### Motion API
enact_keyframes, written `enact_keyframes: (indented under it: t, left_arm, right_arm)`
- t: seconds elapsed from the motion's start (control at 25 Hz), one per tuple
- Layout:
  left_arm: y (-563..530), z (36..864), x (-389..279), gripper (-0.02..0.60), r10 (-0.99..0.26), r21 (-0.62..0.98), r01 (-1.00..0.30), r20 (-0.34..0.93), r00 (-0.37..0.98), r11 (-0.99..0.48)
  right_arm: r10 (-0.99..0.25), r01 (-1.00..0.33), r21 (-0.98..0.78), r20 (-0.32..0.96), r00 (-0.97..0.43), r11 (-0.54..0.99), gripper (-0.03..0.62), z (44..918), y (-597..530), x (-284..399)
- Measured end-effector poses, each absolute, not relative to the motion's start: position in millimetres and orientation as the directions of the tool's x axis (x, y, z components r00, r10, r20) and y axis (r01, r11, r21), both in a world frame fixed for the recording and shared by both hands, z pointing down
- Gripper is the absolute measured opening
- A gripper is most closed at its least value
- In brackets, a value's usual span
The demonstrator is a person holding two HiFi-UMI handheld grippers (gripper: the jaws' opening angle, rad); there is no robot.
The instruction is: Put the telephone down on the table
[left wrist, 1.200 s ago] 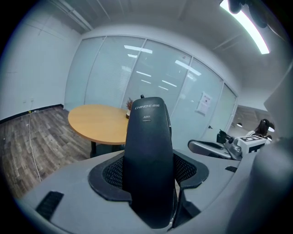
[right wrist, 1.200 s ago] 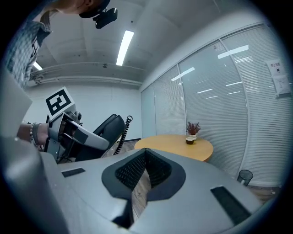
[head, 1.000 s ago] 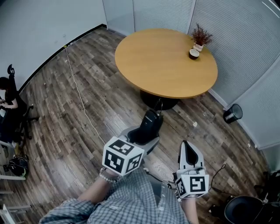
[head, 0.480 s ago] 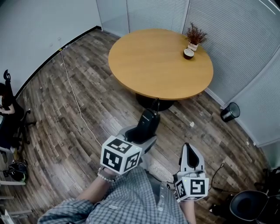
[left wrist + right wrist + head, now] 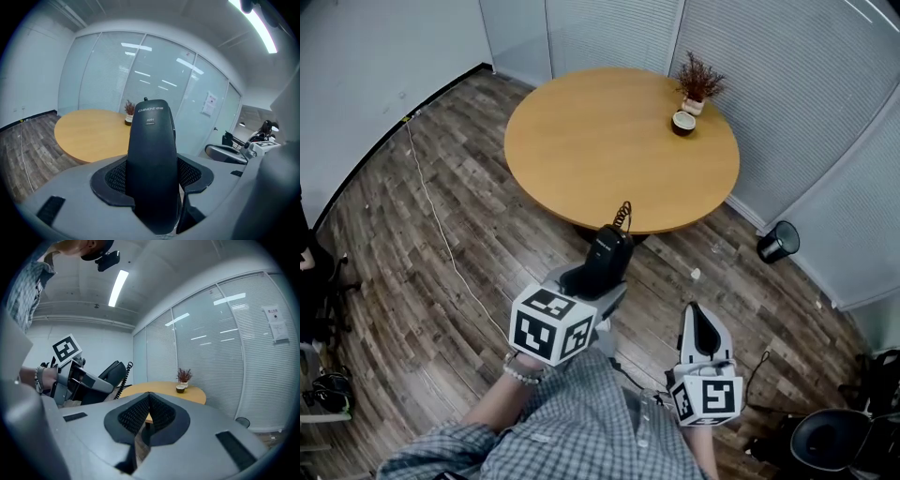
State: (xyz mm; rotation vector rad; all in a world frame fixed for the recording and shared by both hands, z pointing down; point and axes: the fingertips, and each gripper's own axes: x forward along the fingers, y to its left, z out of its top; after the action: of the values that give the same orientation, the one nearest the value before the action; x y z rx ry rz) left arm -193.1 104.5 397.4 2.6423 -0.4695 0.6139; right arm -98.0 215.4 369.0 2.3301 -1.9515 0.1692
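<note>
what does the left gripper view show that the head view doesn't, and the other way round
Only the left gripper view: a close look at the left tool, its jaws pressed on both sides of the black telephone handset, plus the light print on the handset's back, a ceiling light strip and a paper notice on the glass wall.

Only the head view: the right tool, a black waste bin and a white cable across the wooden floor.

Both: the handset, the round wooden table and the dried plant in a white pot on it.
</note>
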Motion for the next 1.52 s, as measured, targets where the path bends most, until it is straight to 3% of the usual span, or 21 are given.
enact_keyframes:
  t: [0.76, 1.12, 1.52]
  left_arm:
    - [-41, 402, -81, 0.276, -0.173, 0.288, -0.342, 0.482, 0.859, -0.895]
    - [-67, 407, -59, 0.276, -0.132, 0.306, -0.310, 0.487, 0.863, -0.900]
    - [-94, 407, -50, 0.278, -0.191, 0.305, -0.372, 0.488, 0.852, -0.877]
  right_arm:
    - [-0.964, -0.973, 0.013, 0.131, 0.232, -0.232, 0.006, 361, 76, 0]
    - [-0.946, -0.959, 0.007, 0.160, 0.281, -0.283, 0.006, 372, 52, 19]
    - [-0.958, -0.975, 0.030, 0.181, 0.222, -0.220, 0.006, 371, 26, 33]
